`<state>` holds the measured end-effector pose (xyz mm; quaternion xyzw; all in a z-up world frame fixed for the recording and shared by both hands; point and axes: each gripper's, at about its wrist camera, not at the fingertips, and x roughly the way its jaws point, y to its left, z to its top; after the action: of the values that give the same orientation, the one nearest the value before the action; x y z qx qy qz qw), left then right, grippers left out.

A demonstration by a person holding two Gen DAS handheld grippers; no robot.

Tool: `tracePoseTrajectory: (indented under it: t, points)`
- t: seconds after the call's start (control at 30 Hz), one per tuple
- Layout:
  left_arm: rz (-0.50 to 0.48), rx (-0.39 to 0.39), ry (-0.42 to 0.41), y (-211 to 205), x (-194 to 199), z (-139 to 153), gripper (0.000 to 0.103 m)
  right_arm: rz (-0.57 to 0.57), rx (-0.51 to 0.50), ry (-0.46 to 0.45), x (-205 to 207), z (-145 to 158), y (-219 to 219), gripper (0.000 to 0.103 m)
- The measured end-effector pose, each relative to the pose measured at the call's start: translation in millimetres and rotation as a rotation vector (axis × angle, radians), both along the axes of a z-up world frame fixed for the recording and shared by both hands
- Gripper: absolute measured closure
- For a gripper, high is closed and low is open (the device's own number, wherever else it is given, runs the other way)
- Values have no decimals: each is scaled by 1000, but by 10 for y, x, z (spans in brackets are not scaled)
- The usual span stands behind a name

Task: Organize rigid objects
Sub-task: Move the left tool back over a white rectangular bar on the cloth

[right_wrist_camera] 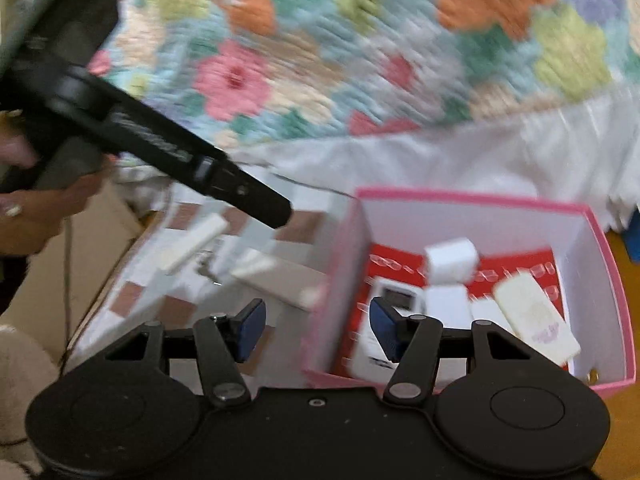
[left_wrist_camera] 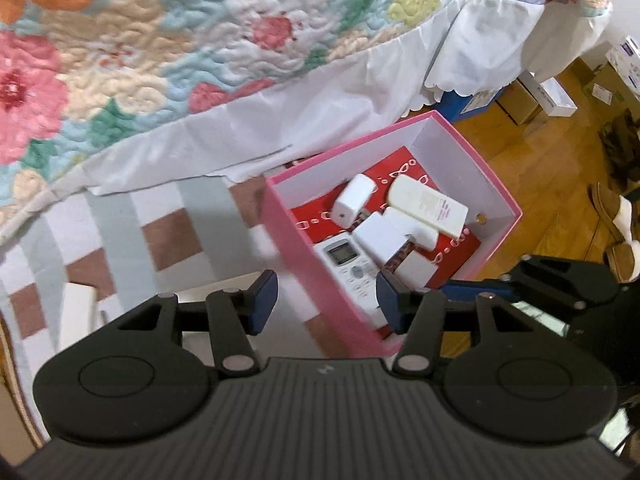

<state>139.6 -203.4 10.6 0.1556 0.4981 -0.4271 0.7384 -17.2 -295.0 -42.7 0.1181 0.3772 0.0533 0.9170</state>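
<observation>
An open pink box [left_wrist_camera: 280,240] with a red lining stands on the checked mat beside the bed. In it lie a white remote with a display [left_wrist_camera: 348,260], a white charger [left_wrist_camera: 354,200], a cream flat case [left_wrist_camera: 430,204] and white blocks [left_wrist_camera: 380,240]. My left gripper [left_wrist_camera: 326,300] hangs open above the box's near wall, with nothing between its pads. My right gripper [right_wrist_camera: 318,328] is open too, over the box's left wall [right_wrist_camera: 340,280], and holds nothing. In the blurred right wrist view the remote [right_wrist_camera: 394,300] and a white cube [right_wrist_camera: 452,258] show in the box. White pieces [right_wrist_camera: 192,248] lie on the mat.
A floral quilt [left_wrist_camera: 160,40] and white bed skirt [left_wrist_camera: 280,120] fill the back. Wooden floor [left_wrist_camera: 540,168] with cardboard boxes [left_wrist_camera: 520,100] and a slipper [left_wrist_camera: 616,224] lies to the right. A hand [right_wrist_camera: 36,204] holds the left gripper [right_wrist_camera: 276,216] at upper left. A cardboard box [right_wrist_camera: 92,248] stands left.
</observation>
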Motion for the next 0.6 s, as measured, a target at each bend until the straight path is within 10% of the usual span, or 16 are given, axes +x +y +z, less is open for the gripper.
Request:
tracePoseTrajectory:
  t: [0.27,0.6]
  points:
    - [62,-20,-28,688,216,-145,45,144,-31,-54,174,130,676,36]
    - [175,-17,24,1037,670,-924,45,101,-39,73,715,-638,1140,36]
